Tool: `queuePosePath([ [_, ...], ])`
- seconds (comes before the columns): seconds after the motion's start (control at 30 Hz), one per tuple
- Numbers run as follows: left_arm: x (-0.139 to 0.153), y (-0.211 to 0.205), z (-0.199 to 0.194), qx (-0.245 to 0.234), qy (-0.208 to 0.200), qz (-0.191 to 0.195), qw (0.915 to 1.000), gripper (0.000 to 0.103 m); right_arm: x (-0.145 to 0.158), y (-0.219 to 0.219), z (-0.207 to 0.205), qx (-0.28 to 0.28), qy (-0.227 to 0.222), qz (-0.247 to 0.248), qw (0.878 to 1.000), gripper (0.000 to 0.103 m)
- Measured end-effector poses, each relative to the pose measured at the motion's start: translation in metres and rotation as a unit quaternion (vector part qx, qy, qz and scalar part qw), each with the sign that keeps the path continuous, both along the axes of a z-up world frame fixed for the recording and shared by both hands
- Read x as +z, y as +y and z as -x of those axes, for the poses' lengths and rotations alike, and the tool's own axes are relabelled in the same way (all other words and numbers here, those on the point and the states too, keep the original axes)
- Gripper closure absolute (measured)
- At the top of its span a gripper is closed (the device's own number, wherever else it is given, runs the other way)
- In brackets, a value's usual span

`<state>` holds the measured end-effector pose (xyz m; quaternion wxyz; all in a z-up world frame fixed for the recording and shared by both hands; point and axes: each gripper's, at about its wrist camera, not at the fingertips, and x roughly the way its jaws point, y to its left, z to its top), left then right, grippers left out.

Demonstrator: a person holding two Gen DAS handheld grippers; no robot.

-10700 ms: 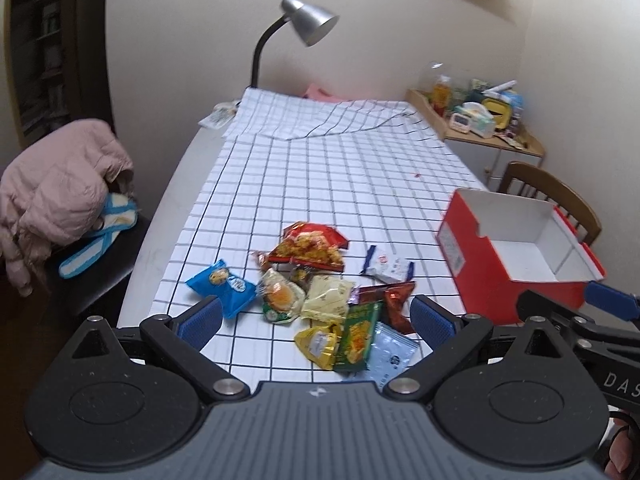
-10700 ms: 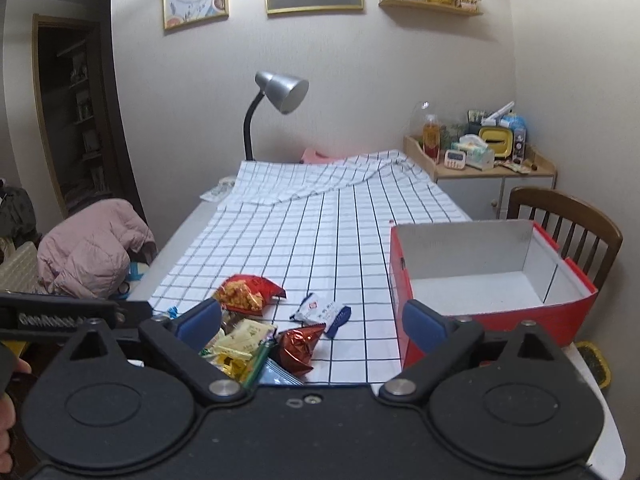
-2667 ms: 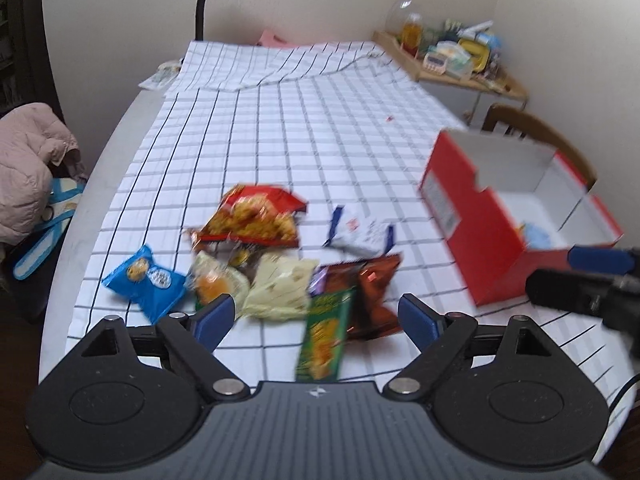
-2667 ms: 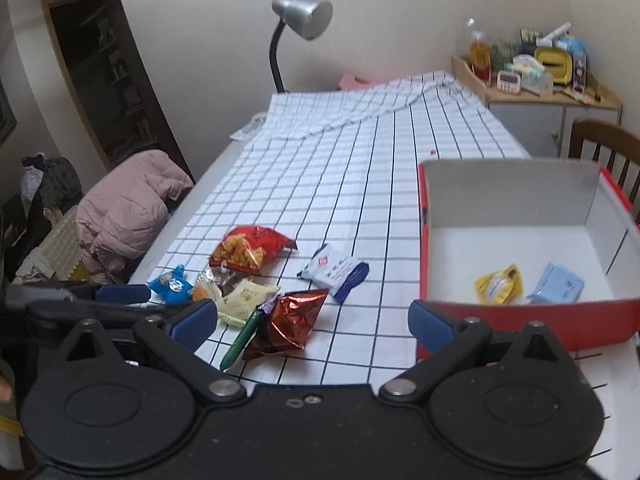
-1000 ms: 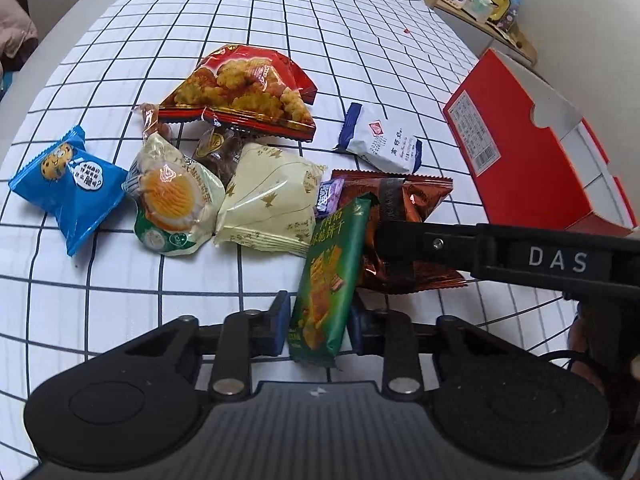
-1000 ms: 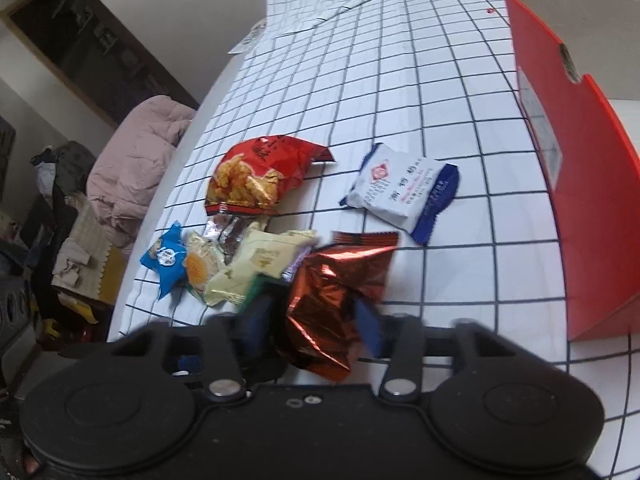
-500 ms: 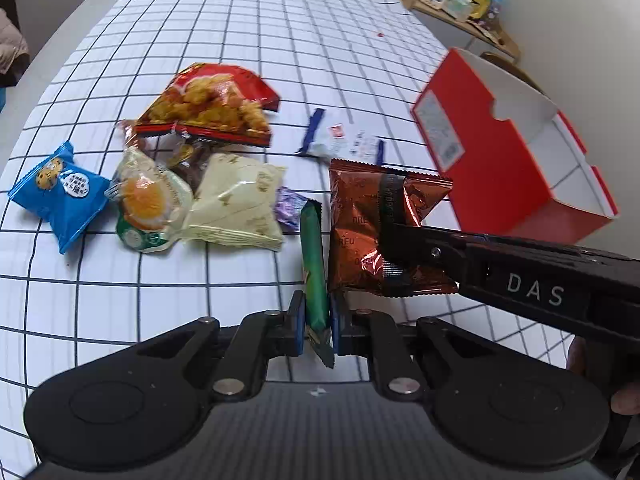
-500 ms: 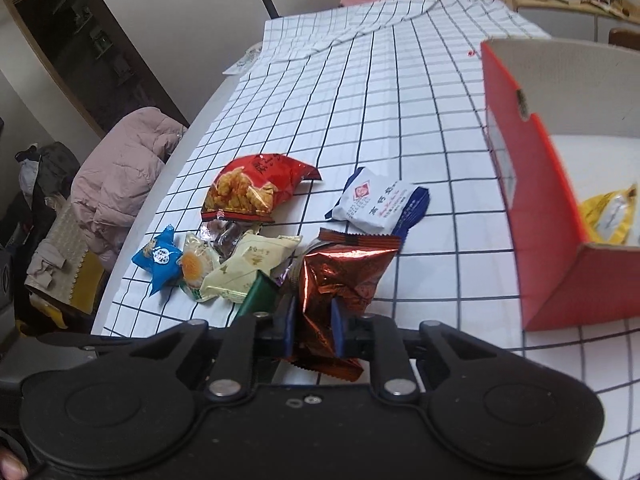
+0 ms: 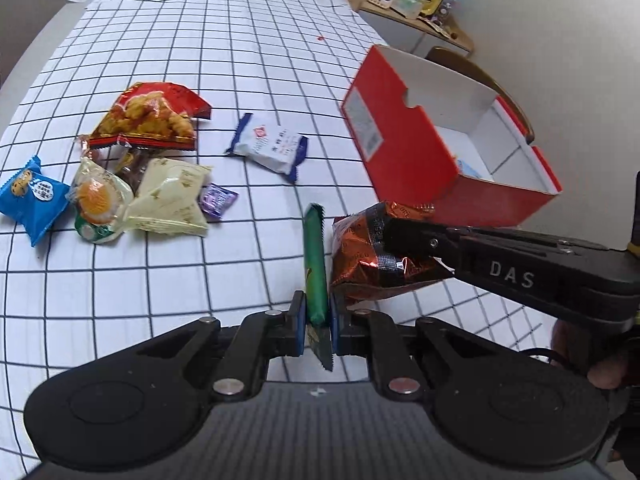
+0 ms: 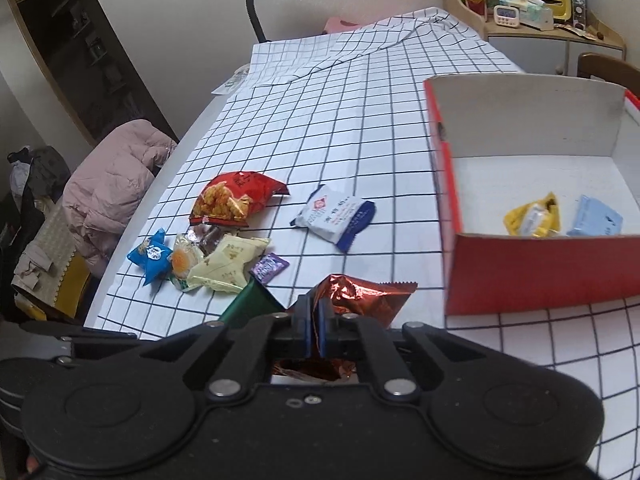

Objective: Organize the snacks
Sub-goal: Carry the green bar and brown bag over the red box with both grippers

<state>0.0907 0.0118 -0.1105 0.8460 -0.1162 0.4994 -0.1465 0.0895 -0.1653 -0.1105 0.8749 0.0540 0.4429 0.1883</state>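
clamping a green snack packet [image 9: 314, 264] edge-on, the left gripper [image 9: 318, 326] holds it clear of the checked tablecloth [image 9: 200, 20]; just beside it the right gripper [image 10: 314, 334], whose jaws have just been closing, pinches a copper foil bag [image 10: 360, 298], also lifted. farther out, loose snacks [image 9: 160, 196] lie toward the cloth's left edge and a white-and-blue packet [image 9: 272, 148] lies mid-cloth. a red box [image 10: 520, 276] at the right edge holds a yellow packet [image 10: 532, 218] and a pale blue packet [image 10: 596, 218].
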Motion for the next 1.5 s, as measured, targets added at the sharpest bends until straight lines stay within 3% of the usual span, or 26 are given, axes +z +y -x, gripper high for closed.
queuePosePath([
  [0.27,0.018,-0.015,0.008,-0.016,-0.019,0.004,0.9997,0.094,0.024,-0.022,0.012,0.002,-0.019,-0.019,1.0,0.101],
  [0.53,0.018,-0.023,0.001,-0.008,-0.004,0.003,1.0,0.094,0.051,-0.045,0.018,0.007,-0.043,-0.021,0.999,0.101],
  [1.0,0.09,-0.076,-0.035,-0.018,-0.068,0.004,0.9975,0.094,0.092,-0.113,-0.006,-0.021,-0.086,-0.03,0.996,0.102],
  [1.27,0.117,-0.121,-0.065,-0.022,-0.101,-0.009,0.9946,0.094,0.099,-0.156,-0.032,-0.038,-0.107,-0.016,0.993,0.102],
  [1.5,0.112,-0.163,-0.103,-0.014,-0.103,-0.043,0.9936,0.094,0.082,-0.192,-0.06,-0.057,-0.093,-0.001,0.994,0.102],
])
